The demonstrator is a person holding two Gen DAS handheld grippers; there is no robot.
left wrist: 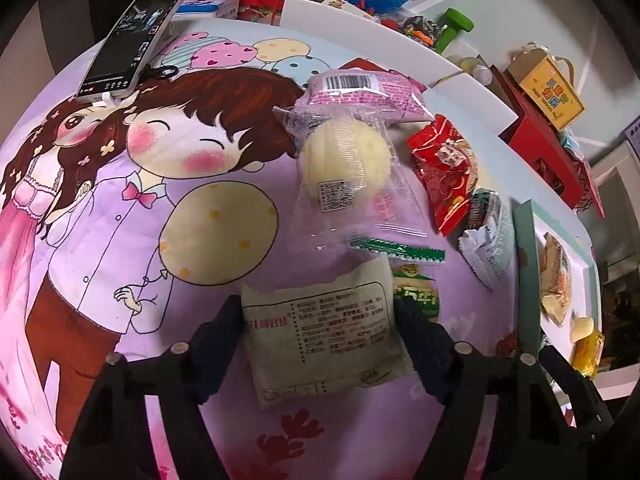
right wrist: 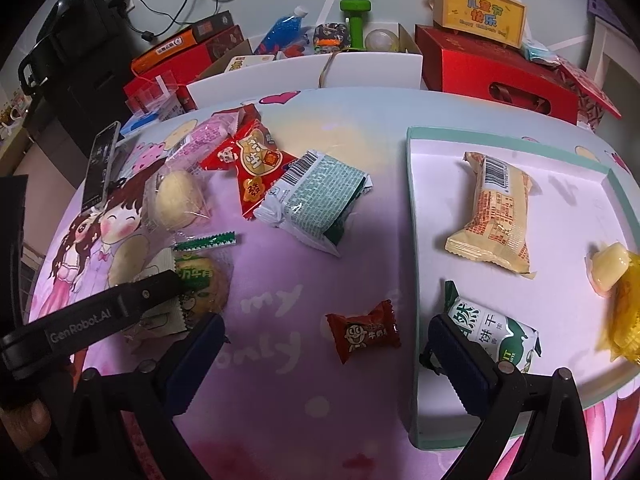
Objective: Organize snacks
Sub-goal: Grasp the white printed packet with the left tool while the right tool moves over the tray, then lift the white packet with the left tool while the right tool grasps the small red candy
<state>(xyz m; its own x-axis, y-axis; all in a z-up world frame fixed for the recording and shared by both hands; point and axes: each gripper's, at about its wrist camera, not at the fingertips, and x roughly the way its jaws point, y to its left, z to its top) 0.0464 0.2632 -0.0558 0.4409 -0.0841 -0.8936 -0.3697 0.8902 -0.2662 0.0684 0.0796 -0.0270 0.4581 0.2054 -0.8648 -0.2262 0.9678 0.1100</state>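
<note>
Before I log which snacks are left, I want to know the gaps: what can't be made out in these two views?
- Left view: whether the left tongs grip the white packet; its sides hide the contact.
- Left view: the green snack is partly under that packet.
- Right view: the yellow packet is cut off by the edge.
- Right view: the biscuit pack is partly behind a tong finger.
- Both views: fine print is too small.

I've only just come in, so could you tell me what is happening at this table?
A person is sorting snacks with two handheld grippers. The left gripper straddles a beige snack packet on the cartoon tablecloth. The right gripper hangs open above a red candy, beside the tray already holding several snacks.
</note>
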